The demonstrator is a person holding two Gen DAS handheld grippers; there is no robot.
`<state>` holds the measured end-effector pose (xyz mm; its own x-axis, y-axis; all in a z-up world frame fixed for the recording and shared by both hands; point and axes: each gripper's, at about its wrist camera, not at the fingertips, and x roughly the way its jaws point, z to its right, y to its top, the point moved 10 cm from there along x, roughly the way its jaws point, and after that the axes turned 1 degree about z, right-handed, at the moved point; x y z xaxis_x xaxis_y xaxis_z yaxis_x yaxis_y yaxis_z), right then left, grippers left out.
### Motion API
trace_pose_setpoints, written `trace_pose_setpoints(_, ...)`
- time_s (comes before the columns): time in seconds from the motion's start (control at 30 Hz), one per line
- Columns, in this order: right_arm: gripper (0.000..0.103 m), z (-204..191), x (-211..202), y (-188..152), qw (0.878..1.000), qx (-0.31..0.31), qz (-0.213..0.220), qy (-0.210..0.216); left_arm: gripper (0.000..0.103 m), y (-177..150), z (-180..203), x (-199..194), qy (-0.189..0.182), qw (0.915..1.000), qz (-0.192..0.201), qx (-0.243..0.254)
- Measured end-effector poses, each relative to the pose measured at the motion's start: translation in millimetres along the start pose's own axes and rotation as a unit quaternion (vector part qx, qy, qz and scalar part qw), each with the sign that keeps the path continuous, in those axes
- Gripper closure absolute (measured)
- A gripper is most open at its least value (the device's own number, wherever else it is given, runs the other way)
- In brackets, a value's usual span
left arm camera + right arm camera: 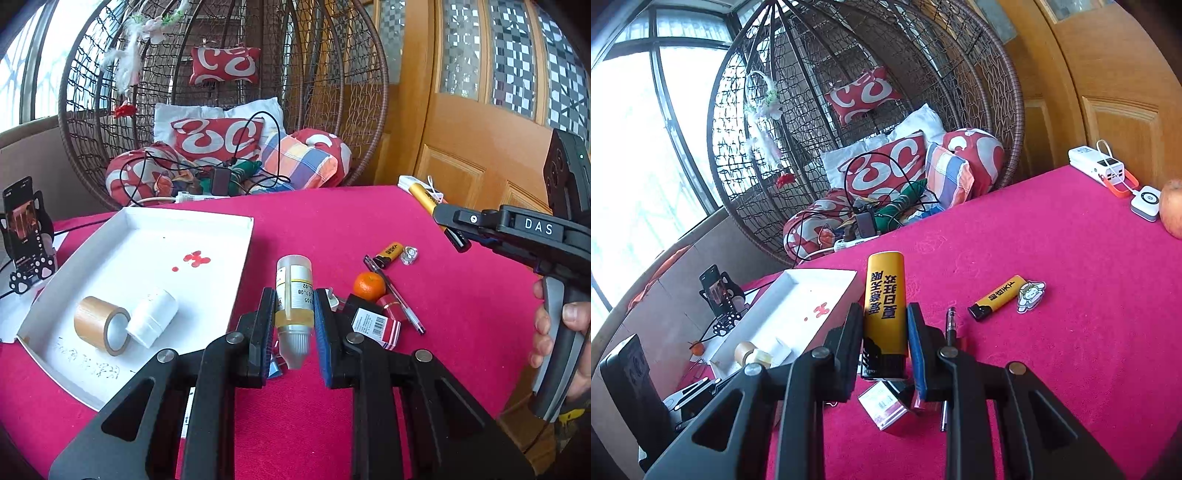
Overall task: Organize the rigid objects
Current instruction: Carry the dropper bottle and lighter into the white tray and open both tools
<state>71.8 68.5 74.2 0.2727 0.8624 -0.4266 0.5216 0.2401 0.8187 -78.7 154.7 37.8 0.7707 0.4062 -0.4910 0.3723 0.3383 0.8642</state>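
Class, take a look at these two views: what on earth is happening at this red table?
A person is tidying small items with two hand-held grippers. The left gripper is shut on a small clear bottle, the right gripper on a large yellow lighter, both held above the red tablecloth. The white tray already holds a roll of brown tape and a white container. A smaller yellow lighter, a tangerine and a pen lie on the cloth.

"DAS" in white on the right gripper (460,236) body, upside-down digits "03.08" on the label of the small bottle (293,302), bold black Chinese characters down the large yellow lighter (885,314), handwritten characters on the white tray (229,236) near its front edge
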Motion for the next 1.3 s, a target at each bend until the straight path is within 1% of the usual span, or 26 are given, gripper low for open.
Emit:
trace_pose_setpoints(0.47, 0.08, -41, 18, -8, 0.999, -0.024, -0.024, 0.033, 0.084, 4, -40, -9, 0.023, 0.9989, 0.012, -0.038)
trace_pose_setpoints(0.63, 0.08, -62, 30, -10, 0.998, -0.03, -0.035, 0.051, 0.084, 5, -54, -15, 0.029, 0.9981, 0.018, -0.051)
trace_pose_setpoints(0.83, 0.08, -95, 48, -17, 0.995, -0.052, -0.049, 0.073, 0.084, 10, -77, -20, 0.041, 0.9962, 0.025, -0.073)
trace_pose_setpoints(1.03, 0.08, -117, 65, -24, 0.991, -0.06, -0.065, 0.097, 0.084, 22, -108, -29, 0.066, 0.9926, 0.04, -0.094)
trace_pose_setpoints(1.17, 0.08, -126, 79, -27, 0.989, -0.06, -0.082, 0.107, 0.084, 37, -133, -28, 0.09, 0.9907, 0.05, -0.088)
trace_pose_setpoints(1.3, 0.08, -136, 98, -28, 0.987, -0.055, -0.099, 0.114, 0.084, 41, -154, -11, 0.117, 0.9895, 0.033, -0.078)
